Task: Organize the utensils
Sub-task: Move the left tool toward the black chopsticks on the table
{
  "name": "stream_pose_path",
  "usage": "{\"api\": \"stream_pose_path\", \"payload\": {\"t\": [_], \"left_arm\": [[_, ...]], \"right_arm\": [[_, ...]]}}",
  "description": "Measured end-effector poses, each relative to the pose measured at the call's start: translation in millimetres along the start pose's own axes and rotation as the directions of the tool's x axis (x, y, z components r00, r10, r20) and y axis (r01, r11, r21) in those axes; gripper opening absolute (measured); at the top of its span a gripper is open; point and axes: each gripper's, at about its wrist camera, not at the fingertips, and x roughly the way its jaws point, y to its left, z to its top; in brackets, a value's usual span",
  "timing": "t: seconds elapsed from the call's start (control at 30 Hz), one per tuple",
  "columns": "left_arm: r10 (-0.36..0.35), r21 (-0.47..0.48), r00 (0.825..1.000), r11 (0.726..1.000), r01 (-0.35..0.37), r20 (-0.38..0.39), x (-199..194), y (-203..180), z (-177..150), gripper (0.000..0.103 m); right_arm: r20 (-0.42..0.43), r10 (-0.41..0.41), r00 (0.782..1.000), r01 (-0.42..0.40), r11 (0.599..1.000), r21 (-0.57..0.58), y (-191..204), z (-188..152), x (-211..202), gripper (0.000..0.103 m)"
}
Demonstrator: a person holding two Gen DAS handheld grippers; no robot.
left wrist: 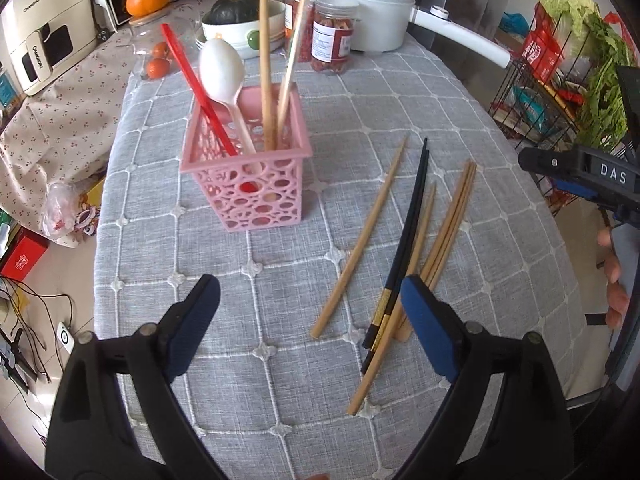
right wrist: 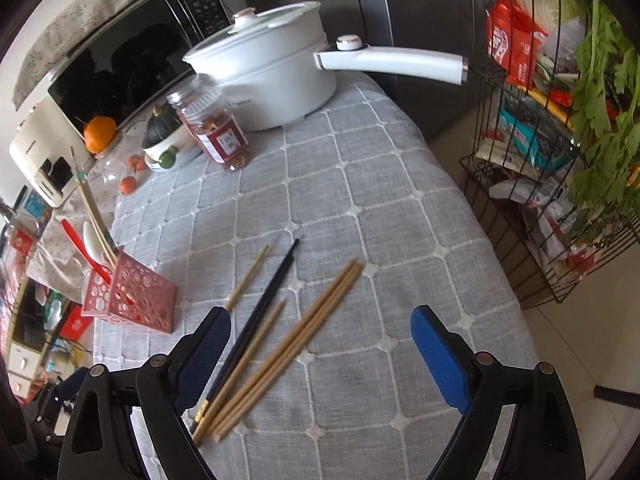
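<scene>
Your left gripper [left wrist: 310,322] stands with its jaws wide apart and nothing between the pads, above the grey quilted tablecloth [left wrist: 260,380]. Your right gripper [right wrist: 320,350] is likewise spread wide and holds nothing. The loose chopsticks [right wrist: 280,344], several wooden and one black pair, lie flat on the cloth in a fan, partly between the right gripper's fingers. The pink perforated holder [left wrist: 248,172] stands upright to their left, well apart, and contains a red utensil [left wrist: 192,84], a white spoon [left wrist: 222,66] and wooden chopsticks [left wrist: 266,52].
</scene>
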Motion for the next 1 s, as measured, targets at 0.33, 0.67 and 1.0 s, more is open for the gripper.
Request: {"api": "stream_pose_path", "payload": {"t": [0.33,0.67,1.0], "left_arm": [[-0.054,0.056,0.998,0.997,0.056,-0.037,20.6,-36.4,16.8,0.091],[-0.197,0.068,0.969,0.976,0.208,-0.148,79.0,-77.5,38.3,0.011],[-0.149,0.116,0.972,0.978,0.172,-0.182,92.4,-89.2,37.7,0.010]], "right_arm": [[-0.103,-0.078,0.992,0.085,0.995,0.060,-43.6,-4.8,16.8,0.093],[-0.123,-0.071,0.990,0.078,0.995,0.055,-48.8,2.2,21.7,0.093],[-0.135,-0.059,0.989,0.066,0.997,0.049,-51.8,2.6,25.9,0.093]]}}
